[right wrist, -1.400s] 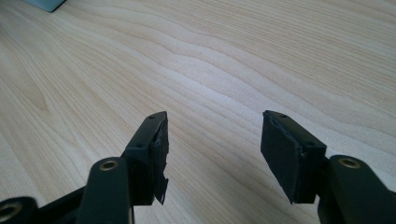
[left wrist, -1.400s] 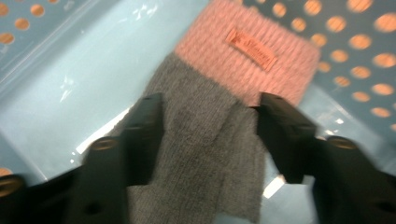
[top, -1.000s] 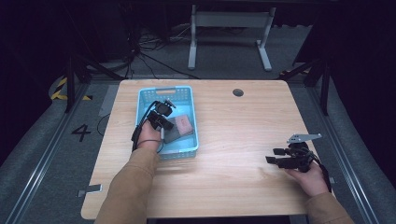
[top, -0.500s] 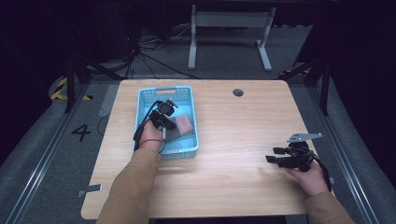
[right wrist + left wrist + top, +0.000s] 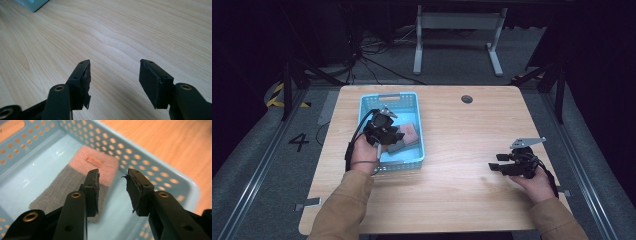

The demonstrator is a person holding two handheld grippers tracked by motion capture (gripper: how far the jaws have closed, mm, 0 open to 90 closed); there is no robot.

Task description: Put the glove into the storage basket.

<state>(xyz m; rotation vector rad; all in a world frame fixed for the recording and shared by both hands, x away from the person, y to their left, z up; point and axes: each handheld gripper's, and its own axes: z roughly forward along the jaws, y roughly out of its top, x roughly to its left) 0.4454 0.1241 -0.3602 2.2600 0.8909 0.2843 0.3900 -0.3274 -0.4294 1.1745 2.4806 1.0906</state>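
High view puts the left gripper (image 5: 396, 136) over the blue basket (image 5: 414, 102), its jaws having just been opening, now a narrow gap apart with nothing between them. Left gripper view shows the grey-and-pink cloth (image 5: 75, 180) lying flat on the basket's floor below those jaws. Well right of the basket, the right gripper (image 5: 495, 162) rests low on the table (image 5: 462, 200), jaws wide and empty.
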